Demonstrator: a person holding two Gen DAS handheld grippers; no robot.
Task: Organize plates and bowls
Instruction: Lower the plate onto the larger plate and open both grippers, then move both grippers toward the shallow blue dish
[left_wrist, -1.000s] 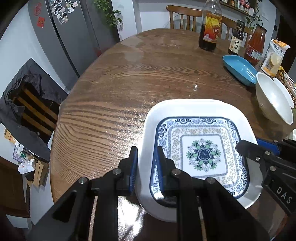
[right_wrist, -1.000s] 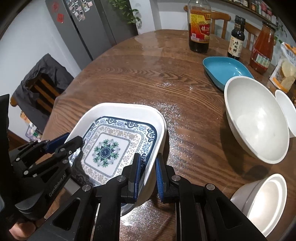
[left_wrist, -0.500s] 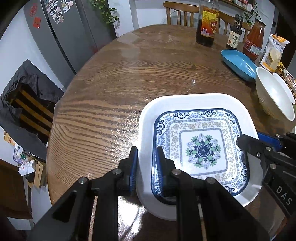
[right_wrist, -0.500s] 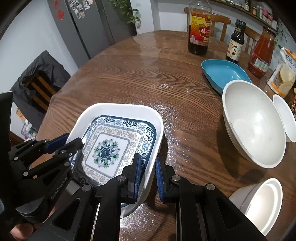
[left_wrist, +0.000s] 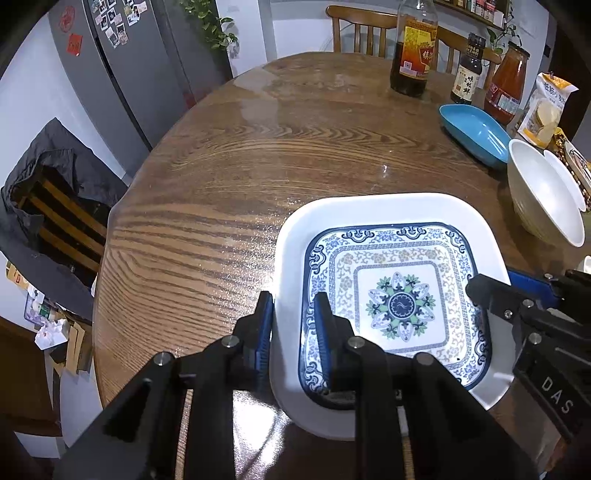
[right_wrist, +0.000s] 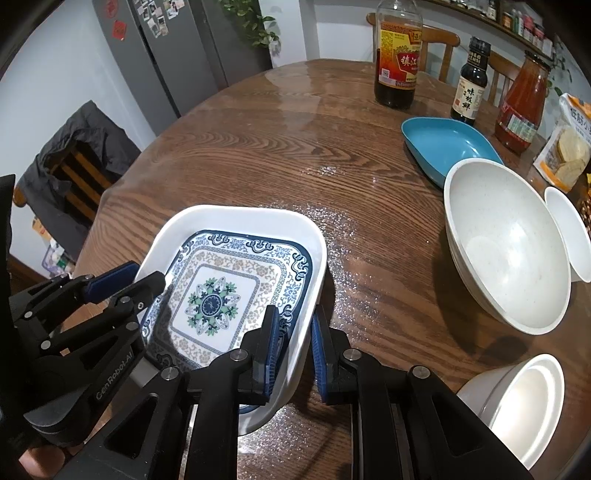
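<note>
Your left gripper and right gripper both straddle opposite rims of the square white plate with blue floral pattern, jaws opening, pads loosening off. Plate sits on the round wooden table.

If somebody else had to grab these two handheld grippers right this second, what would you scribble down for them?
Left gripper: jaws opening, straddling the left rim of the patterned square plate; the pads now look clear of it.
Right gripper: jaws opening too, straddling the plate's right rim.
The plate sits on the wooden table, near its front edge.
Off to the right: blue dish, large white bowl, a smaller white bowl behind it, and another white bowl at the near right.
Done: the plate appears set down.
Left: back both grippers off, then gather the remaining bowls and dish.
</note>
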